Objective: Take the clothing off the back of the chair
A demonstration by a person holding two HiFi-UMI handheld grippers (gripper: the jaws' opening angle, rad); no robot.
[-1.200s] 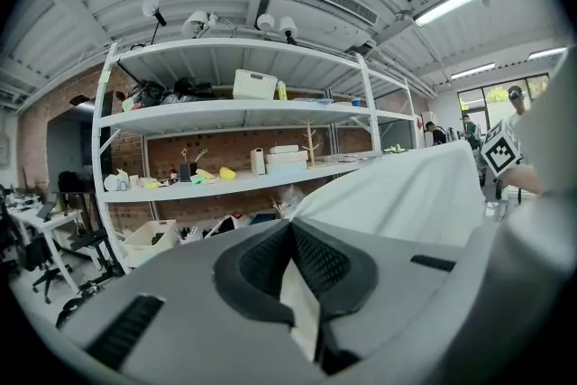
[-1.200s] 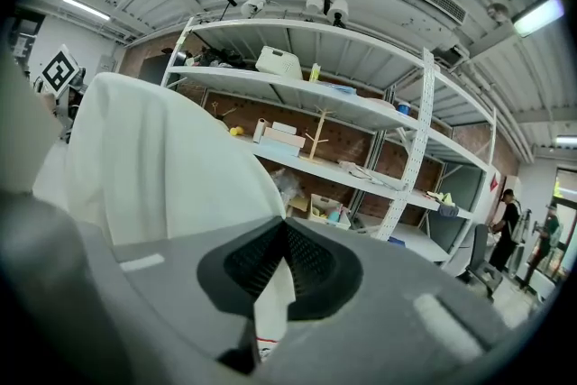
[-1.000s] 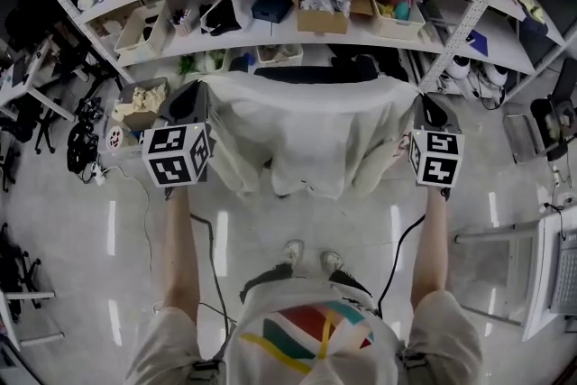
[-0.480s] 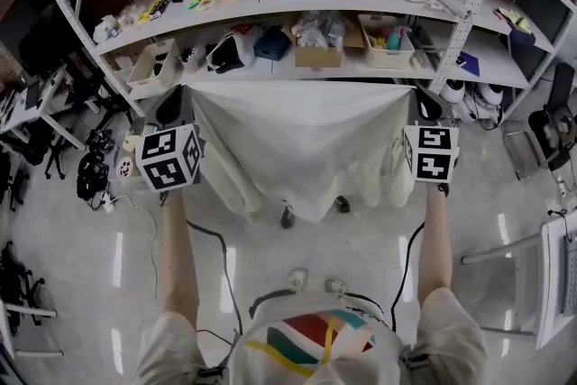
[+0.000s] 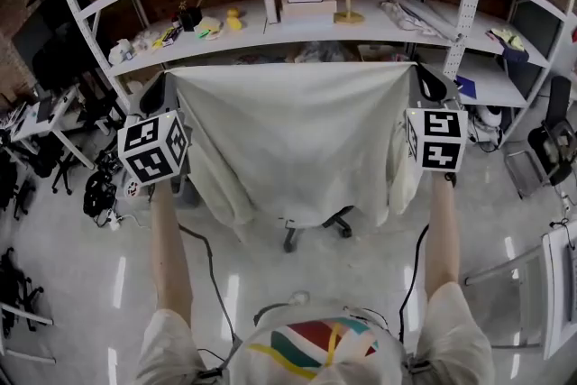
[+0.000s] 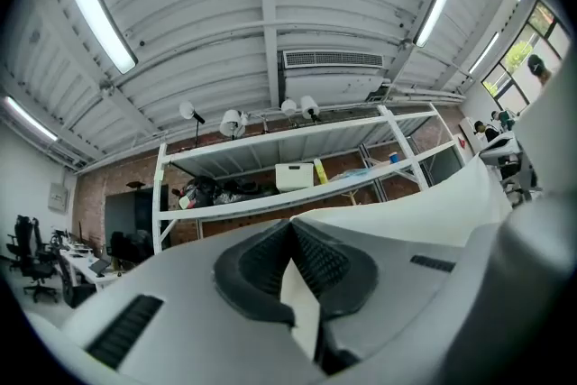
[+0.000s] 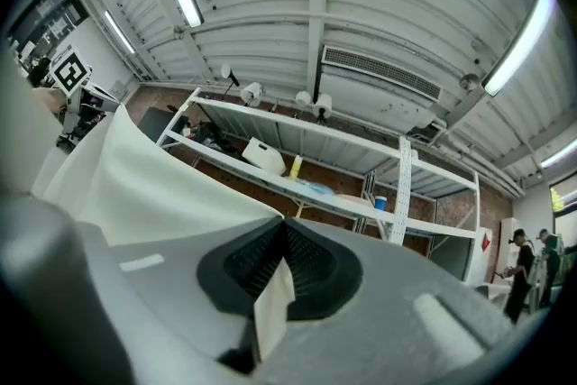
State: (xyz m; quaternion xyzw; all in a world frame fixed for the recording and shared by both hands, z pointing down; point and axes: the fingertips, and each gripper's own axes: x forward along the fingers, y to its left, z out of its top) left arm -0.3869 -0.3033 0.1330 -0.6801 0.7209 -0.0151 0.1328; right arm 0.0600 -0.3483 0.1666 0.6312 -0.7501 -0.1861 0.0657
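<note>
Two grippers, marker cubes, pinching white garment

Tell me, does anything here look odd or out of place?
Nothing looks spilled or broken. The one curious sight is the white garment, pinched at its top corners in the jaws of the left gripper and right gripper, hanging spread like a curtain, with only the chair base showing below.
</note>
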